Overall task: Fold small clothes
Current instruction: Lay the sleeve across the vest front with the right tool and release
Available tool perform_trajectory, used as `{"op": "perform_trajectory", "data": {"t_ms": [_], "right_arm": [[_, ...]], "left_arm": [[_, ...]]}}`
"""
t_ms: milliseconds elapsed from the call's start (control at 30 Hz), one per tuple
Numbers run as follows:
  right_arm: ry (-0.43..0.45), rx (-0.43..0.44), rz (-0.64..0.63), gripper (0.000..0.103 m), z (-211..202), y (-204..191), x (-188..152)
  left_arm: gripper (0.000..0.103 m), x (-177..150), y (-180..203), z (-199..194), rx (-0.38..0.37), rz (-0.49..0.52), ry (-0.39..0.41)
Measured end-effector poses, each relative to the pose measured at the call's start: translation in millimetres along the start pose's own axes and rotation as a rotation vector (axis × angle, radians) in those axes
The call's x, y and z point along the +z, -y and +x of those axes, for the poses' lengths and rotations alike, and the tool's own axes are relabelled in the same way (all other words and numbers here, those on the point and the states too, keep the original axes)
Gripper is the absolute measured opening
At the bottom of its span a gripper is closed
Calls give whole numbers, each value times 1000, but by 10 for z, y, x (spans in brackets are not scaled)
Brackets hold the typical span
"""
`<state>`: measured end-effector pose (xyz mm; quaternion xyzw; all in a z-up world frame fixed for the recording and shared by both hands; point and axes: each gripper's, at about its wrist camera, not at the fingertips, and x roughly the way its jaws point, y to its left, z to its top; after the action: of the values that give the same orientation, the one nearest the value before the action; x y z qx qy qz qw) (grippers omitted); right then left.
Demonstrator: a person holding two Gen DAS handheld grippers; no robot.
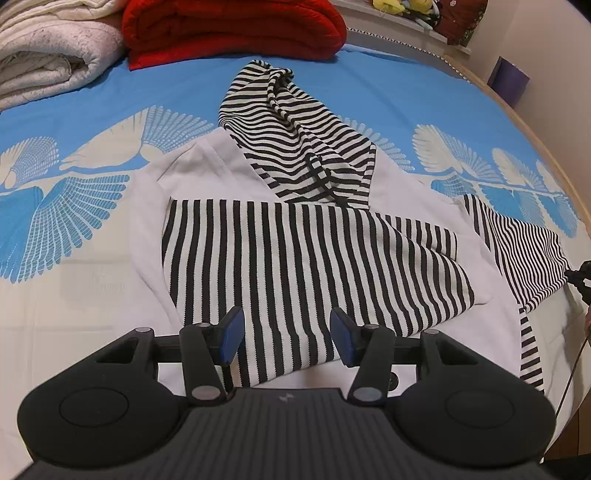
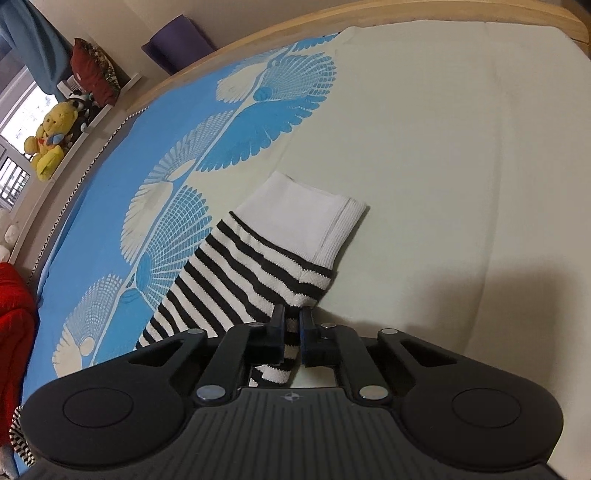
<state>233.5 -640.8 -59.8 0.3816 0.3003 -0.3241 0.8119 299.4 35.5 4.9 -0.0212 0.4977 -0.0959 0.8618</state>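
Note:
A small black-and-white striped hoodie (image 1: pixel 317 251) with white panels lies flat on the bed, its striped hood (image 1: pixel 284 122) pointing away from me. One sleeve is folded across the body. My left gripper (image 1: pixel 286 334) hovers open over the near striped part, with nothing pinched between its blue pads. The other sleeve (image 1: pixel 524 251) stretches out to the right. In the right wrist view that striped sleeve (image 2: pixel 229 280) ends in a white cuff (image 2: pixel 306 218), and my right gripper (image 2: pixel 292 317) is shut on the sleeve's edge just short of the cuff.
The bed sheet (image 1: pixel 110 92) is blue with white feather prints, cream at the near side (image 2: pixel 443 147). A folded red blanket (image 1: pixel 229 29) and a white duvet (image 1: pixel 48 48) lie at the far end. A wooden bed frame (image 2: pixel 369 18) rims the mattress; a yellow stuffed toy (image 2: pixel 51 133) sits on a ledge.

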Motion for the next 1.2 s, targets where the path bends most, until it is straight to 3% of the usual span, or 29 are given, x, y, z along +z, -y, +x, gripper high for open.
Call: {"op": "perform_trajectory", "data": {"t_ms": [300,533,667,767,833,900,933,1000,1033,1100,1200], "right_arm": [[98,-36,-128,5,-210,-381,-43],[181,24,-301,5,-512,-1051,-249],[217,115,-463,4,-788,-1613,-581],[207,311,-681,4,-1145,-2162,-1188],[135,497,-811,4,-1391,-2484,-1714],[-33,703,-931,4,-1565,-2746,-2259],[-135,766,-981,5,-1618,-2842,-2521],[-316,785,-1046,5,-1669,-2951,-2918],[-367,774,-1055,5,-1698,-2966,-3027],[-405,723,-1050,5,-1786,-2986,-3094],[-370,631,-992,10,-1937,-3025,-2867]], "left_arm": [[56,-13,-62,-47,1,-12,7],[56,-29,-176,-141,0,-34,17],[56,-35,-273,-223,1,-49,30],[56,-32,-408,-271,12,-75,37],[56,-21,-513,-296,18,-101,41],[56,-3,-610,-326,22,-129,46],[56,16,-660,-349,23,-145,51],[56,53,-731,-384,19,-169,60],[56,74,-767,-399,18,-184,66],[56,105,-802,-418,12,-204,71],[56,126,-831,-384,-17,-239,62]]}}
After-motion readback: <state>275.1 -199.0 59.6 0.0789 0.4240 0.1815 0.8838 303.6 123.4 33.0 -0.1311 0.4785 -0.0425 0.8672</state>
